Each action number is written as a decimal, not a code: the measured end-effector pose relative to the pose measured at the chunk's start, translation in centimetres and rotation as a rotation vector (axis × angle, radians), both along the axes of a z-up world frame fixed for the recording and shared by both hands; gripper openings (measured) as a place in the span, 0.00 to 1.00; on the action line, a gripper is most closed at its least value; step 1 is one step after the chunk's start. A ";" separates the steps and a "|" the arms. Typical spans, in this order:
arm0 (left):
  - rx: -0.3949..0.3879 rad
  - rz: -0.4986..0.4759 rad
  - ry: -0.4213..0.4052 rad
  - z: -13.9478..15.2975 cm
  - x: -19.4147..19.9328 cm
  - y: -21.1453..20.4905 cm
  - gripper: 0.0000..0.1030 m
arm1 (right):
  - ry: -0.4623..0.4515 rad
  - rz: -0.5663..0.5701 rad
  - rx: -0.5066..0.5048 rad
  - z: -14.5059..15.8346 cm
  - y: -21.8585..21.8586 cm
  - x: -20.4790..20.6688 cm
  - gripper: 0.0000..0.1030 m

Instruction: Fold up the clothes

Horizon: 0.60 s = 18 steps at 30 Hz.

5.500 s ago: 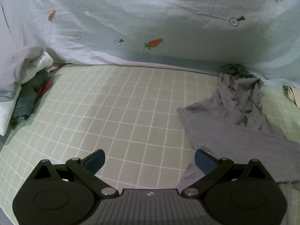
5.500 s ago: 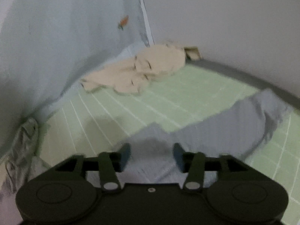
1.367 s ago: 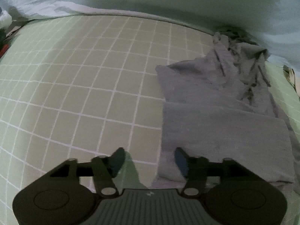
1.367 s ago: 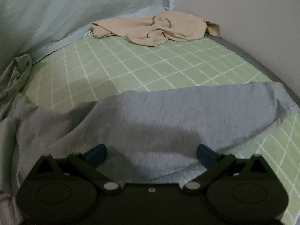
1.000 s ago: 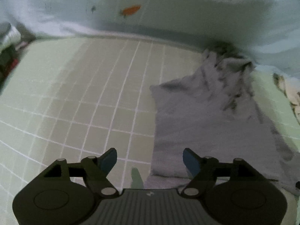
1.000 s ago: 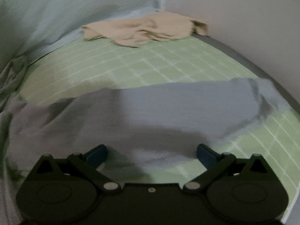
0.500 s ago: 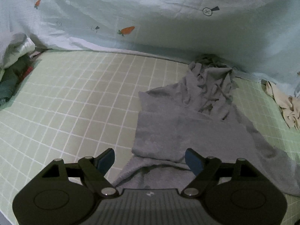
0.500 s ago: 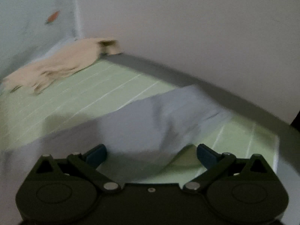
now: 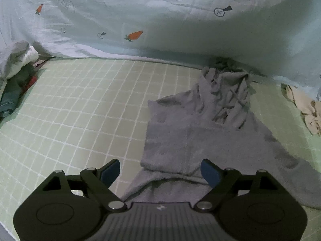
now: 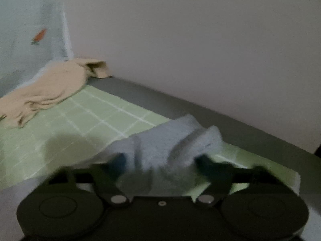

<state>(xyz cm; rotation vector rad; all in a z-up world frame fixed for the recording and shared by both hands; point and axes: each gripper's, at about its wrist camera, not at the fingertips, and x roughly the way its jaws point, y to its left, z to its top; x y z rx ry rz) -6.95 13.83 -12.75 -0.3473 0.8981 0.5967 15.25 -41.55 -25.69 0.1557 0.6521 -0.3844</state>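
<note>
Now the grey garment (image 9: 202, 140) lies ahead of both hand-held grippers.
Left hand-held gripper (image 9: 160, 172) opening, empty; right hand-held gripper (image 10: 160, 164) closing around a raised fold.

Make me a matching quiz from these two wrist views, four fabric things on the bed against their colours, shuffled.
Things:
1. garment in front of the left gripper
2. crumpled garment in the far corner by the wall
3. checked bed sheet
4. carrot-print cloth behind the bed

Colours:
A. pale blue
B. beige
C. grey
D. light green

Pairs: 1-C, grey garment; 2-B, beige garment; 3-D, bed sheet; 4-A, carrot-print cloth.
</note>
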 end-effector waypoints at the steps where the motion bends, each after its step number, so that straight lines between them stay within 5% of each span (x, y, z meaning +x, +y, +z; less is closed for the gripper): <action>1: -0.004 -0.002 -0.003 -0.1 0.0 0.1 0.85 | -0.003 0.022 0.009 0.1 0.5 -0.3 0.41; 5: -0.034 -0.008 -0.024 -0.6 -0.2 0.9 0.85 | -0.003 0.121 0.073 0.6 2.7 -1.1 0.26; 8: -0.073 -0.002 -0.053 -0.8 -0.4 1.7 0.85 | -0.001 0.157 0.222 1.1 4.2 -1.3 0.22; 18: -0.103 -0.008 -0.099 -1.3 -1.1 3.7 0.85 | -0.019 0.194 1.044 -2.4 14.1 -2.1 0.20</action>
